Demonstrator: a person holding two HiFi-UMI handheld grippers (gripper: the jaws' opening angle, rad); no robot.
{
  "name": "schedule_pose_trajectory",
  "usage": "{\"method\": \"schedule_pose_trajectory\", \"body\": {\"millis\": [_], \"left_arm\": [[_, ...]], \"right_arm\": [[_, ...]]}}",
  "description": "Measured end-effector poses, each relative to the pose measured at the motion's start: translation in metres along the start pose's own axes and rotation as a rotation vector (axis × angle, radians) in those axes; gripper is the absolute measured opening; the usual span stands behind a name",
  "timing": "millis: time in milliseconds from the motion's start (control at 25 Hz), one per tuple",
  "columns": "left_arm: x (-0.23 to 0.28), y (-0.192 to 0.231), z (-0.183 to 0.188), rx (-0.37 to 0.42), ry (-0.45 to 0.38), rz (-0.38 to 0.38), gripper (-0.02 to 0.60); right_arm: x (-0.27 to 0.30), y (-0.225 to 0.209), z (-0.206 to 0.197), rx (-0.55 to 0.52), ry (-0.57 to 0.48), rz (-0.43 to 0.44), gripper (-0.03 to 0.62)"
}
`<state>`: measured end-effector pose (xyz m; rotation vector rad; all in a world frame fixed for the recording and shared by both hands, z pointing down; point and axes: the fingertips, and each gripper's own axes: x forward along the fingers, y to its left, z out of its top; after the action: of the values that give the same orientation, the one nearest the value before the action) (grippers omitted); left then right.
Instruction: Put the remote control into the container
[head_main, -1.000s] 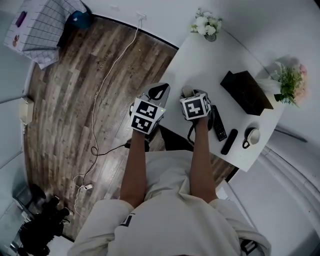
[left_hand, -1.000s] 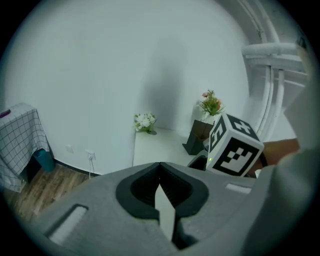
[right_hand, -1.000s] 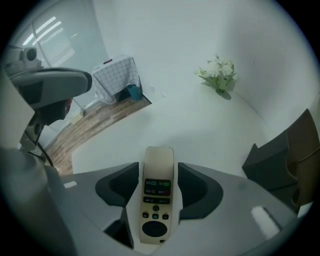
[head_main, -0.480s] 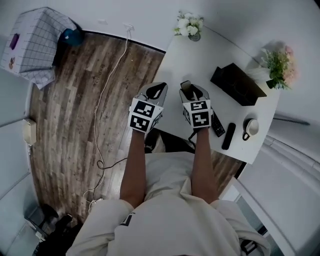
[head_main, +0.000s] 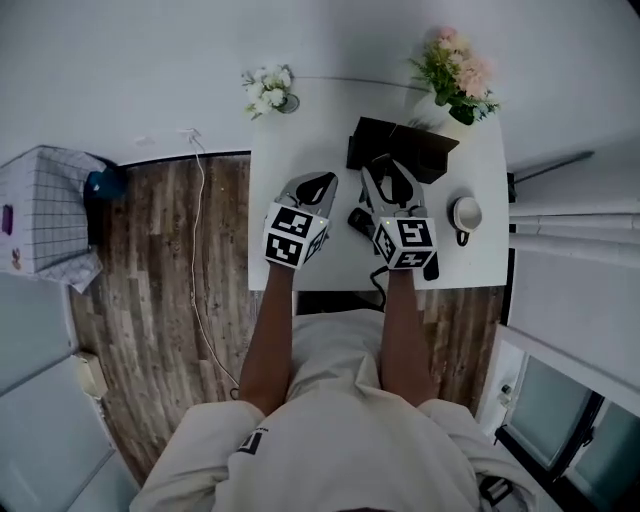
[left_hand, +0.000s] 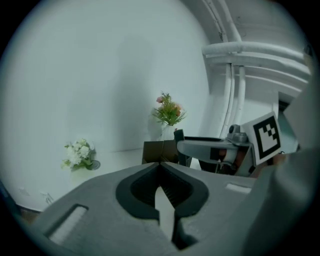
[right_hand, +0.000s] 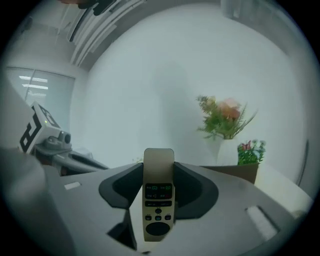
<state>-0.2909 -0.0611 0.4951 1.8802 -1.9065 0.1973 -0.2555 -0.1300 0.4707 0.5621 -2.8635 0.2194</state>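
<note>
While the remote control (right_hand: 159, 200) is already gripped, it is not yet in the container (head_main: 400, 148), so I judge the task about half done: the carry and the release are left.

At 11 o'clock on the white counter (head_main: 300, 150) stands a small bunch of white flowers (head_main: 267, 88). The left hand-held gripper (head_main: 315, 185) hangs over the counter with its jaws fully together and nothing between them. Just at its 3 o'clock lies a dark remote (head_main: 358, 221), partly covered.

The right hand-held gripper (head_main: 388, 180) has the pale remote control upright between its pads. Its jaws have just been closing and now press on both sides of it. The container, a dark box, lies at 12 o'clock from this gripper and very near. Pink flowers (head_main: 455, 75) stand at its 1 o'clock, and a mug (head_main: 465, 213) sits at 4 o'clock from the box.

In the head view the held remote control is hidden by the gripper itself. The inside of the container shows in no view, so I cannot tell what is in it.
</note>
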Motion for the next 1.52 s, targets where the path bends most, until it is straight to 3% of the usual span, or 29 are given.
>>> {"method": "schedule_pose_trajectory", "body": {"millis": [200, 400, 720, 1000, 1520], "left_arm": [[0.034, -0.015, 0.027, 0.069, 0.014, -0.065, 0.003], [0.044, 0.003, 0.040, 0.094, 0.027, -0.062, 0.003], [0.040, 0.040, 0.024, -0.006, 0.019, -0.050, 0.003], [0.048, 0.045, 0.009, -0.025, 0.048, -0.048, 0.003], [0.043, 0.031, 0.007, -0.015, 0.056, -0.060, 0.003]], "right_arm": [[0.008, -0.045, 0.045, 0.032, -0.130, -0.118, 0.192], [0.037, -0.059, 0.059, 0.009, -0.187, -0.243, 0.192], [0.061, -0.053, 0.044, -0.055, -0.254, -0.354, 0.192], [0.064, -0.055, 0.003, -0.012, -0.190, -0.368, 0.192], [0.064, -0.058, -0.038, 0.006, -0.021, -0.381, 0.192]]}}
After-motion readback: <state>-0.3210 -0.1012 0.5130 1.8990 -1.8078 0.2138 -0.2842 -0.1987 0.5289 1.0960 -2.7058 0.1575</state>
